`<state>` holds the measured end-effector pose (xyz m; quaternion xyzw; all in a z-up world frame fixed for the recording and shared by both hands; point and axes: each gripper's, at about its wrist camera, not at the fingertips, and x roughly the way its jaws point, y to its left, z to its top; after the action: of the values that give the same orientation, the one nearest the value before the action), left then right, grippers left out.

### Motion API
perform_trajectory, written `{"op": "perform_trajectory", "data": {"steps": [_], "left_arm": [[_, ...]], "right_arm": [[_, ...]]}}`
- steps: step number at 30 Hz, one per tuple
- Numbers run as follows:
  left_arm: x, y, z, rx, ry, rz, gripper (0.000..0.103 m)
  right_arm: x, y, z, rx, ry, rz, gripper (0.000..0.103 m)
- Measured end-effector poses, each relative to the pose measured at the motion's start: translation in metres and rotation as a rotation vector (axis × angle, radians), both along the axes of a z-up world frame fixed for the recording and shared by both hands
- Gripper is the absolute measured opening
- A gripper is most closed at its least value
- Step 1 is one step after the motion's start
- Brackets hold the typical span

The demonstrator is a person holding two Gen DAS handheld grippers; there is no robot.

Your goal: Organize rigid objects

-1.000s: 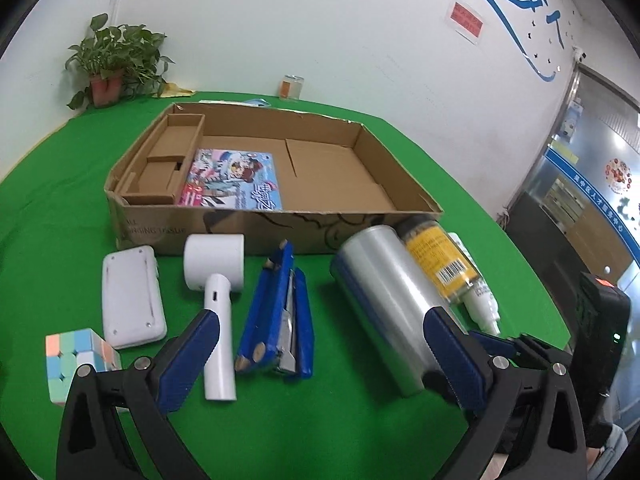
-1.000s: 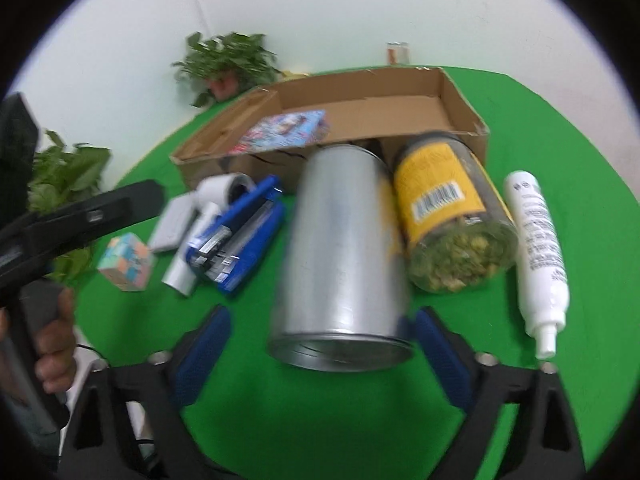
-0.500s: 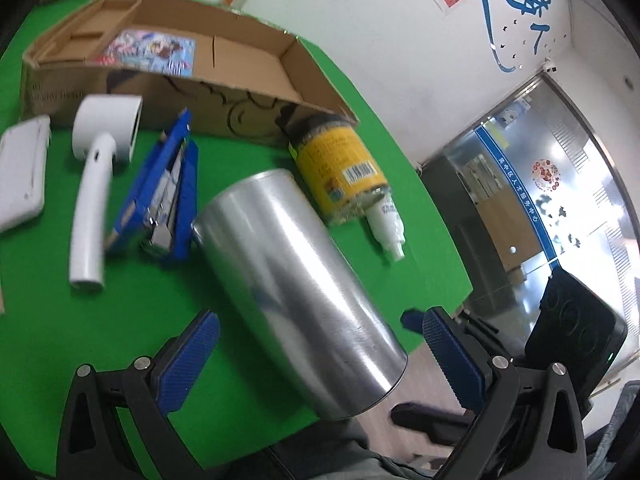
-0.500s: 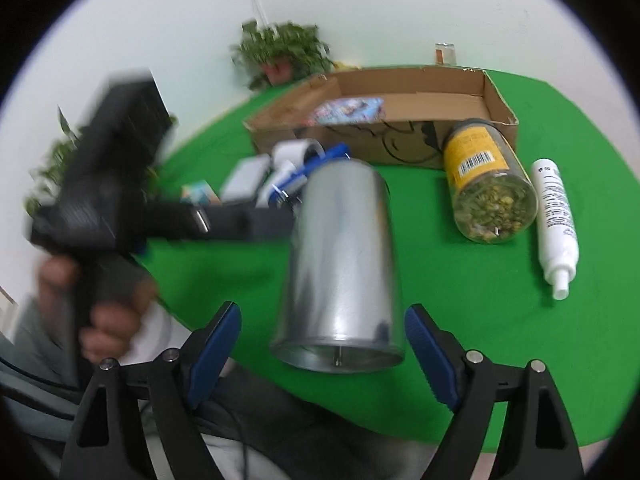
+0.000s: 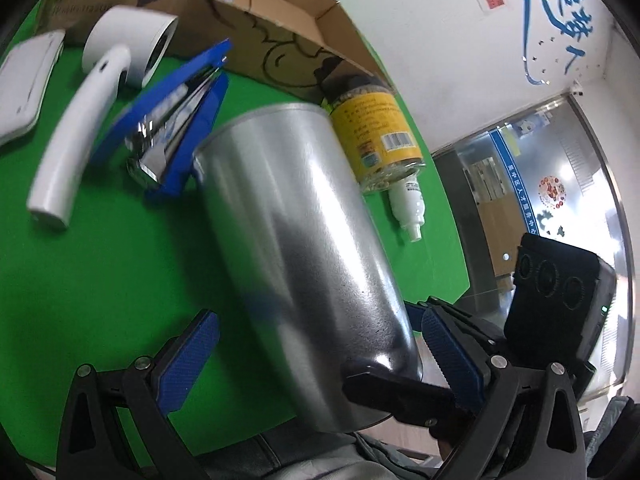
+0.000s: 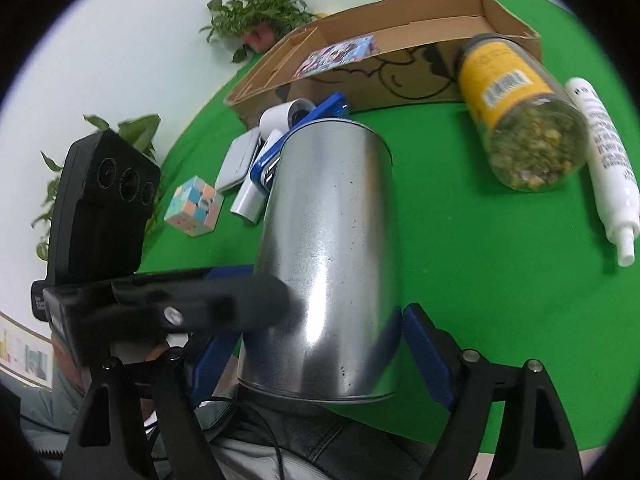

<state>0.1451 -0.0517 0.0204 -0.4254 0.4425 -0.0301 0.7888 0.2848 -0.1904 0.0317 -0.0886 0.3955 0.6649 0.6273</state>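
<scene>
As laid out on the green tablecloth (image 5: 80,280), silver metal can (image 5: 296,240) on its side, long axis running from the near table edge toward the cardboard box (image 5: 280,28). Far rimmed end aimed at the box wall, near end jutting past the table edge over grey clothing. Cannot tell whether resting or lifted.

Near end sitting between the blue pads of the right gripper (image 6: 320,328). Jaws wide, just closing a little, one pad right against the can's wall, the other half hidden behind a black finger. Cannot tell whether actually pressing.

Left gripper (image 5: 318,318) spread wide around the same end from the other side. One pad well clear over bare green, the other just beside the can's rim.

Beside the can's far end, touching or nearly so: blue stapler (image 5: 176,120), lying open. Beyond that, white hair dryer (image 5: 100,92) and a flat white case (image 5: 24,80). On the other flank, yellow-labelled jar (image 5: 376,128) on its side, parallel to the can, then a white squeeze bottle (image 5: 408,208). Pastel puzzle cube (image 6: 194,206) near the case. Potted plant (image 6: 256,12) behind the box.
</scene>
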Motion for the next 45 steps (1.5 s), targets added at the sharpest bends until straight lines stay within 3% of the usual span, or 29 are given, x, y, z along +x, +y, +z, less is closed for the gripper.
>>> {"op": "perform_trajectory", "data": {"steps": [5, 8, 11, 19, 45], "left_arm": [[-0.012, 0.001, -0.008, -0.029, 0.037, 0.018, 0.093], [-0.018, 0.006, -0.012, -0.019, 0.061, 0.04, 0.09], [-0.024, 0.01, -0.011, -0.032, 0.06, 0.042, 0.089], [-0.023, 0.012, -0.013, -0.036, 0.053, 0.046, 0.089], [-0.012, 0.001, -0.008, 0.052, 0.072, 0.04, 0.087]], "right_arm": [[-0.032, 0.014, 0.006, -0.053, -0.114, 0.0, 0.083], [-0.049, 0.02, 0.008, -0.066, -0.122, 0.046, 0.083], [-0.047, 0.016, 0.013, -0.043, -0.082, 0.097, 0.083], [-0.02, 0.02, -0.003, -0.09, 0.133, 0.135, 0.081], [-0.035, 0.032, -0.002, -0.092, 0.103, 0.136, 0.084]]}}
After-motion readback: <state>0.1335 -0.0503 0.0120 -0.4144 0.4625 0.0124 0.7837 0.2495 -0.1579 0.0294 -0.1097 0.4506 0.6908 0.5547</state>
